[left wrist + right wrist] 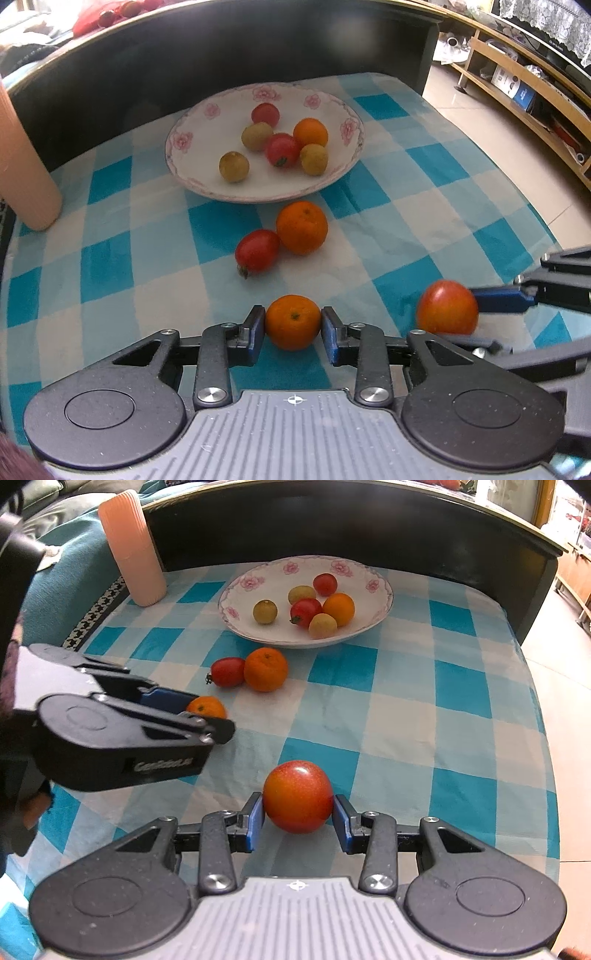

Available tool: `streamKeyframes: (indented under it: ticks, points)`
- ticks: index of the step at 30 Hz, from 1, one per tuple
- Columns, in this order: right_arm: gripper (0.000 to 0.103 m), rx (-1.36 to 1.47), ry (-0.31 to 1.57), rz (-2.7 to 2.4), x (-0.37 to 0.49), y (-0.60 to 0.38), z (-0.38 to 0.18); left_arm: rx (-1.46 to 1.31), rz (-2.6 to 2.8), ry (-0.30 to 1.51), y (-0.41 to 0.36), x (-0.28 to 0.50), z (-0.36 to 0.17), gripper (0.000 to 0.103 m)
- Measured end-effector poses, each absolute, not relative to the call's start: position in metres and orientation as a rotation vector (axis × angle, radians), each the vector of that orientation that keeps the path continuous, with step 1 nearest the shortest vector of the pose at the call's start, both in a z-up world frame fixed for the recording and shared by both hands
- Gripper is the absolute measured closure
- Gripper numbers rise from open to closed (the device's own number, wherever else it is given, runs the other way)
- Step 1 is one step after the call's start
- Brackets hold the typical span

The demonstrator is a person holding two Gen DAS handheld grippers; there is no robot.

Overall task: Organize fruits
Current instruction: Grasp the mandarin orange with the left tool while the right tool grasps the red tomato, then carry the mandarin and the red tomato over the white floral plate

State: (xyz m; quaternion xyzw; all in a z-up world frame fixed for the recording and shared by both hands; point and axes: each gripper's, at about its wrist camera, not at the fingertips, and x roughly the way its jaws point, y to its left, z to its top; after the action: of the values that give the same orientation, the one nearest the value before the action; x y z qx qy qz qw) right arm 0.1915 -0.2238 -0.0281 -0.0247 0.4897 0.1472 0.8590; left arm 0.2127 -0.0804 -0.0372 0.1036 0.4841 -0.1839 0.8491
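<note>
My left gripper [293,325] pinches a small orange [293,322], my right gripper [298,806] a tomato [297,796], near the desk's [461,738] front edge; open cloth rightward.

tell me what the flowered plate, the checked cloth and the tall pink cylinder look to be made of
Plate: likely glazed ceramic, glossy white with printed pink flowers.
Checked cloth: woven fabric, matte, creased, draping over the table's edge.
Pink cylinder: matte, finely ribbed wall; plastic or ceramic, the look leaves it open.
</note>
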Motion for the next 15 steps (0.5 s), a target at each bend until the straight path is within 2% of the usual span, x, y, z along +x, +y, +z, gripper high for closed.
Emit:
streamKeyframes:
  ticks: [12, 15]
  points:
    - [0.05, -0.119, 1.016, 0.305, 0.1924, -0.2146, -0.0299, 0.257, -0.412, 1.039, -0.0772, 0.2012, -0.0417, 0.061]
    - [0.05, -0.109, 1.023, 0.308, 0.1932, -0.2155, -0.0314, 0.262, -0.415, 1.042, -0.0783, 0.2007, -0.0434, 0.058]
